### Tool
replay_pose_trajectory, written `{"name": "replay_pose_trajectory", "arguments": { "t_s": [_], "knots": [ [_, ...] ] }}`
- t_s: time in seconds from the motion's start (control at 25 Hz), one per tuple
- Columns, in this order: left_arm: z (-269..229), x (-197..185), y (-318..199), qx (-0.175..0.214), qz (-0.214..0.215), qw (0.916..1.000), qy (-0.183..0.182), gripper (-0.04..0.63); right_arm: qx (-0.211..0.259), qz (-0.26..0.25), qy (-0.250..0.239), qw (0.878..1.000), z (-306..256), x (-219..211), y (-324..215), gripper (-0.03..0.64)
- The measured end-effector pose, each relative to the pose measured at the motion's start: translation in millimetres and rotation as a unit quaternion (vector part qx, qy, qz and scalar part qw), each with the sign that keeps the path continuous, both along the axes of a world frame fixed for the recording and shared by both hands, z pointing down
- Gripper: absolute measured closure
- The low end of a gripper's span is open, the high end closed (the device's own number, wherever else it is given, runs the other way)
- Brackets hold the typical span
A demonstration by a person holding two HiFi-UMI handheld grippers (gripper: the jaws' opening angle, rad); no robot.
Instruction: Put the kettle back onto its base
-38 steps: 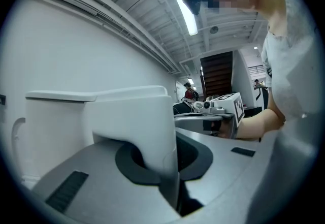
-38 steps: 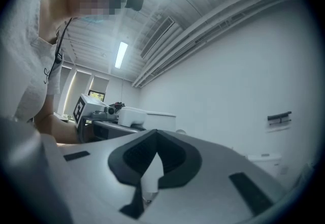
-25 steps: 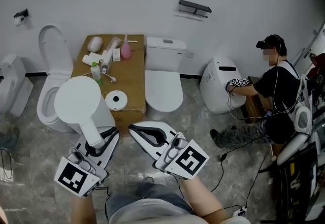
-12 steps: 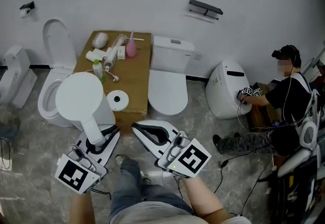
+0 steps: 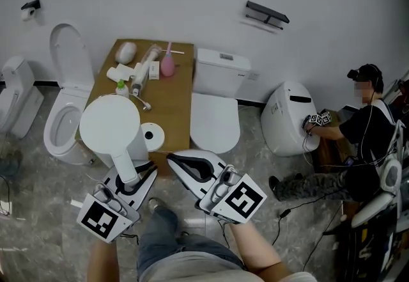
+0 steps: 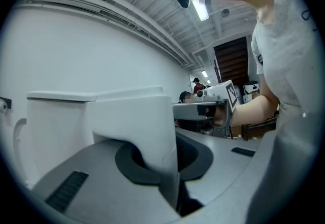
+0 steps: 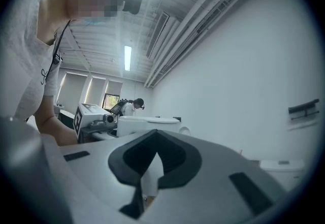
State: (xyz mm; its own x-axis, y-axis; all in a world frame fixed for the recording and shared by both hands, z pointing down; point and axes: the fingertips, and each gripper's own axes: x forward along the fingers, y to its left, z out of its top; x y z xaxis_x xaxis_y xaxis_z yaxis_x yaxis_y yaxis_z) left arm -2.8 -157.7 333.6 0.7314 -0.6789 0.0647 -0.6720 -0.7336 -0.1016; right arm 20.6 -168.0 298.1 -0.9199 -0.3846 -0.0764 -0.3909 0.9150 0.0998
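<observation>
Task not complete; kettle (image 5: 110,124) is off its base (image 5: 151,136), carried upright by the left hand-held gripper (image 5: 134,175), whose jaws are narrowed onto the kettle's handle (image 5: 124,162), the pads pressing both sides in the left gripper view; right hand-held gripper (image 5: 174,160) has its jaws drawn together with nothing between them, hovering beside the left one, low in front of the surface (image 5: 176,98); base lies bare on the front part of that brown surface, a flat white disc with a dark centre ring, nothing on it; from the head view the kettle sits at the surface's front-left corner, just left of the base and apparently above it, height not certain; left to do, by my reading: shift the kettle across over the disc, lower it until seated, release; kettle looks plain white, smooth, round flat lid, broad white strap-like handle, lid closed; contents not visible.
</observation>
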Motion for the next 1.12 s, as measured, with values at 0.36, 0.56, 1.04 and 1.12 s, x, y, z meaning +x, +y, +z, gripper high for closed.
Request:
{"name": "replay_pose_trajectory", "arguments": {
  "t_s": [0.36, 0.56, 1.04, 1.12],
  "knots": [
    [34.4, -5.9, -55.6, -0.006, 0.016, 0.9998, 0.005, 0.558, -0.017, 0.0, 0.001, 1.0, 28.1, -12.5, -53.0, 0.609],
    [59.1, -2.8, -84.2, -0.009, 0.032, 0.9995, 0.001, 0.558, -0.033, 0.009, -0.001, 0.999, 52.2, -10.6, -75.9, 0.609],
    [130.6, 8.6, -124.5, -0.013, 0.058, 0.9982, 0.006, 0.558, -0.038, 0.039, 0.001, 0.999, 112.7, 0.2, -100.1, 0.609],
    [140.6, 11.2, -127.6, -0.008, 0.06, 0.9982, 0.004, 0.558, -0.045, 0.038, 0.01, 0.998, 126.5, 0.5, -97.9, 0.609]
  ]
}}
